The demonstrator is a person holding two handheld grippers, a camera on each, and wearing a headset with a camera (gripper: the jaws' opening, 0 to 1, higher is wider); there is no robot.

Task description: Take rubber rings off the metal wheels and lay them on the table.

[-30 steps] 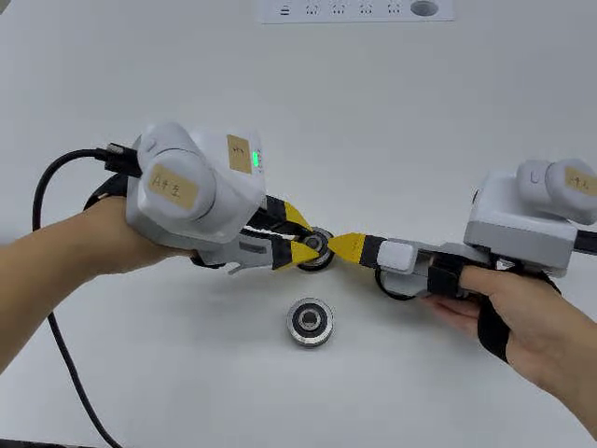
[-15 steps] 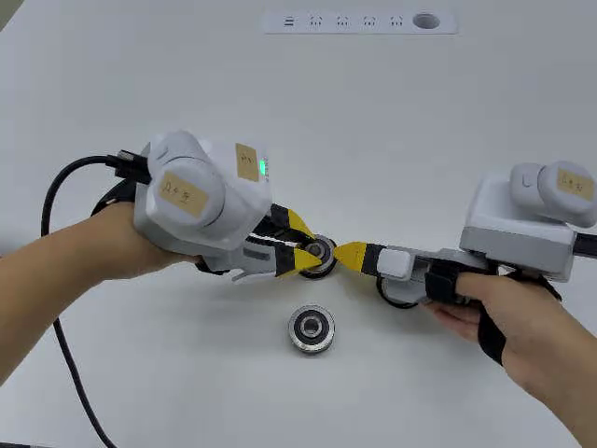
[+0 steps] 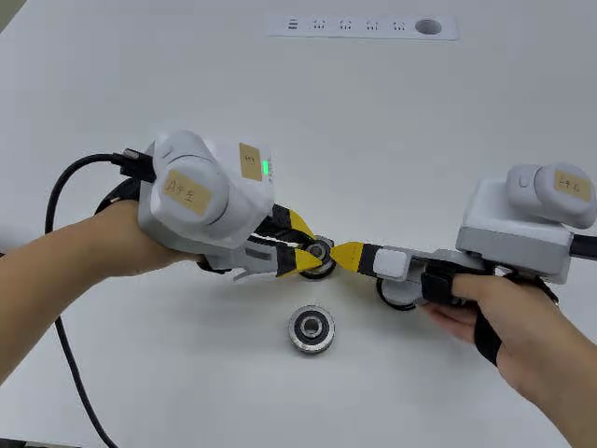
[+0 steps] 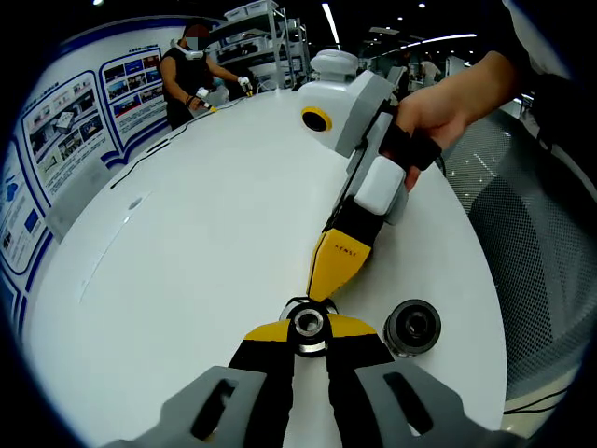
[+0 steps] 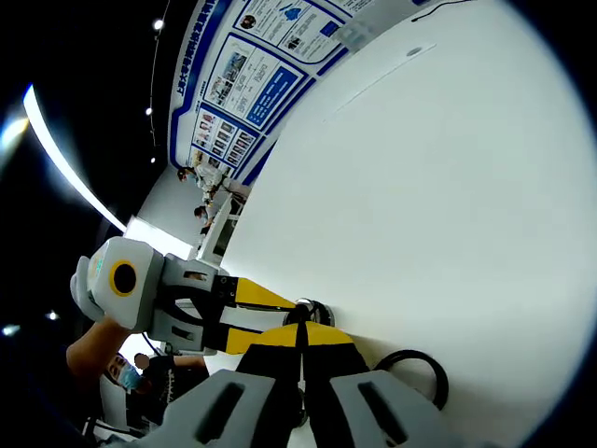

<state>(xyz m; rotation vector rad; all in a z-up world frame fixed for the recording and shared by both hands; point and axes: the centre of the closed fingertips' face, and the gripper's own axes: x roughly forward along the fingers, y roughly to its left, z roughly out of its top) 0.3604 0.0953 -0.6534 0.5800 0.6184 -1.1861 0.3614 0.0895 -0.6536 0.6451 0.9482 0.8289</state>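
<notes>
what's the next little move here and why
Probably pull the right gripper away to peel the ring off: the left gripper clamps the wheel, and the right jaws look shut on its rim.

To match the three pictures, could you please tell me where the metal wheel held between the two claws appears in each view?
Head view: the wheel sits at centre, between the left claw and the right claw.
Left gripper view: low centre, clamped in the left claw.
Right gripper view: low centre, just past the right claw's tips.
Shared landmark: the yellow claw tips meeting at the wheel.
</notes>
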